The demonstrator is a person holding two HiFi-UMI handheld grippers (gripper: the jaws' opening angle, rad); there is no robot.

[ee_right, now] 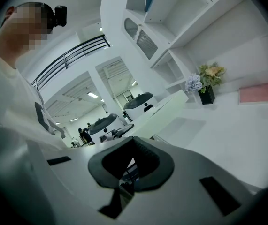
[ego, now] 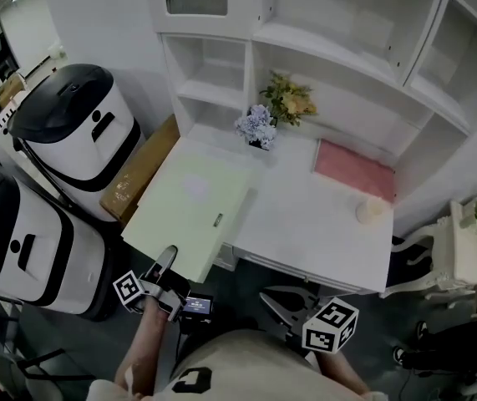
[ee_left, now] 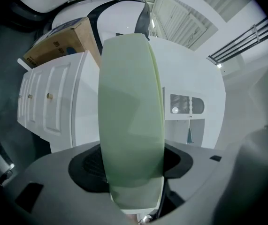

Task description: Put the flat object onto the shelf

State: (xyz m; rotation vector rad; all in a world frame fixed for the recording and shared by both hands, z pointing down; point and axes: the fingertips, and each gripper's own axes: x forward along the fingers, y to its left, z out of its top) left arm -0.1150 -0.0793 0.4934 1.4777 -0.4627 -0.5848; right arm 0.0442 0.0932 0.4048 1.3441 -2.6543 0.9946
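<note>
Flat object (ego: 192, 211), pale green and rectangular, is held by its near edge in the left gripper (ego: 167, 261), whose jaws are closed against its two faces. It is carried nearly level over the left part of the white desk (ego: 322, 224). Its long axis runs from the gripper away toward the shelf unit (ego: 305, 48). In the left gripper view the flat object (ee_left: 131, 116) is seen reaching straight out from between the pads.

Its near end projects past the desk's front edge toward the person. Its far corner lies close to the pot of bluish flowers (ego: 259, 128), with yellow flowers (ego: 288, 98) just behind. Its left edge is bordered by a cardboard box (ego: 142, 170) and, further left, by two white machines with black tops (ego: 79, 124). To its right a broad stretch of bare desk surface is seen, closed off at the far right by a pink pad (ego: 355, 170) and a small cream cup (ego: 372, 210). Above the flowers the open compartments of the shelf unit are stepped back toward the wall.

The right gripper (ego: 284, 303) is held low in front of the person, apart from the flat object. In the right gripper view its pads are drawn together at the tips, and nothing is gripped by them (ee_right: 133, 161).
</note>
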